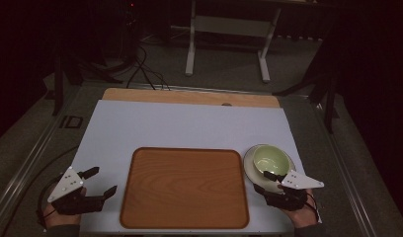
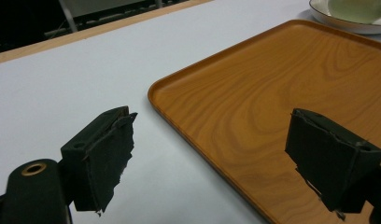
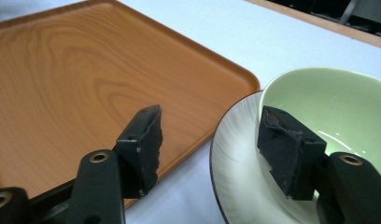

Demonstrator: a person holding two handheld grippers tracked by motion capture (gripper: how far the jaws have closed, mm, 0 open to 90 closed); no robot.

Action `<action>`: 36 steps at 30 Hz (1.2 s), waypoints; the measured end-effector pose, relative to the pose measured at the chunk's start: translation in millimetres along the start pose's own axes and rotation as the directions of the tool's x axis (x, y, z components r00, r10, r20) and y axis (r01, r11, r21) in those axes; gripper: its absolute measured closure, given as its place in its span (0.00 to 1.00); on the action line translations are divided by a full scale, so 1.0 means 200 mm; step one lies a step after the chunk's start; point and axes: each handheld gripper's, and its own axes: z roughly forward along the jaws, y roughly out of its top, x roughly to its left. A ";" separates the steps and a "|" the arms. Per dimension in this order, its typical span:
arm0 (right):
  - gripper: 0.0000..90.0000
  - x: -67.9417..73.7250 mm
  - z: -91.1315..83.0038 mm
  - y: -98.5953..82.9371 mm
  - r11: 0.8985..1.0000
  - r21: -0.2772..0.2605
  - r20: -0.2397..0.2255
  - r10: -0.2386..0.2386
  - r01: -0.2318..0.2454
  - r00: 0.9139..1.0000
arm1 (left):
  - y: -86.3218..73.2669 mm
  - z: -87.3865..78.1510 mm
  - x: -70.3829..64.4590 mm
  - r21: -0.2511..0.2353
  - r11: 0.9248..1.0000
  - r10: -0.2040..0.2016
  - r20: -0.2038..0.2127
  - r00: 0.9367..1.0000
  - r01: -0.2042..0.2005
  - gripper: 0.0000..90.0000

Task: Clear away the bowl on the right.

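Green bowl [image 1: 271,160] sits on its saucer [image 1: 253,170] at lower right, beside the empty wooden tray [image 1: 184,187]; nothing seems moved yet. Right gripper [image 1: 272,180] gapes at its rim, left gripper [image 1: 101,182] likewise spread, empty.

Both hands enter from the near edge, each holding 1 gripper. The left gripper [image 1: 101,181] sits low at the left, its 2 jaws spread wide. The right gripper [image 1: 266,179], jaws parted, seems angled forward-left; its jaws are partly hidden.
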 end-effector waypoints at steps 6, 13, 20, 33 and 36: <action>0.43 -0.02 -0.02 0.02 1.000 -0.016 0.020 0.000 0.000 1.000 | 0.00 0.00 0.01 0.002 1.000 -0.003 -0.002 1.000 0.003 0.17; 0.43 -0.04 -0.04 0.03 1.000 -0.026 0.037 0.002 -0.001 0.999 | 0.00 0.00 0.01 -0.001 1.000 -0.004 -0.003 1.000 0.004 0.17; 0.39 -0.08 -0.05 0.03 0.999 -0.040 0.080 0.021 -0.018 0.997 | 0.00 0.02 0.01 0.001 1.000 0.005 0.003 1.000 -0.005 0.17; 0.32 -0.18 -0.08 0.04 0.998 -0.032 0.135 0.058 -0.054 0.989 | 0.00 0.02 0.01 -0.003 1.000 0.012 0.003 1.000 -0.012 0.17; 0.32 -0.20 -0.08 0.04 0.998 -0.030 0.142 0.055 -0.051 0.988 | 0.00 0.03 0.01 -0.001 1.000 0.013 0.003 1.000 -0.013 0.17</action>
